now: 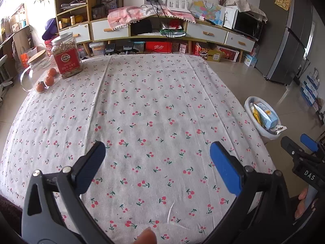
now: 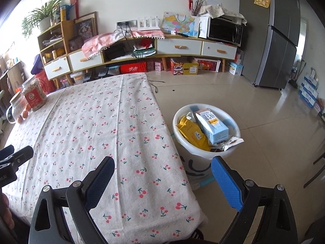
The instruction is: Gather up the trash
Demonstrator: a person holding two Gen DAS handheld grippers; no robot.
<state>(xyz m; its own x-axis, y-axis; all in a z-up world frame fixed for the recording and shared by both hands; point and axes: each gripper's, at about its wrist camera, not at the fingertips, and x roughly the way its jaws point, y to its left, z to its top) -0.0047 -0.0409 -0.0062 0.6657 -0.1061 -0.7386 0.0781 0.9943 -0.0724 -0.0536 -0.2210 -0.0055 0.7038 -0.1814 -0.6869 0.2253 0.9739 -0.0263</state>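
The left gripper point(image 1: 157, 152) gapes wide with nothing between its fingers, hanging over the cherry-print tablecloth point(image 1: 142, 105). The right gripper point(image 2: 163, 169) is spread just as wide and empty, above the table's right edge. At about one o'clock from it, on the floor just beside the table, stands the white bin point(image 2: 206, 152), holding a pale blue carton point(image 2: 213, 128) and a yellow wrapper point(image 2: 193, 133). At ten o'clock on the table sit a red-labelled jar point(image 2: 35, 95) and oranges point(image 1: 49, 77).

Bin point(image 1: 248, 103) partly behind table point(image 1: 233, 101)
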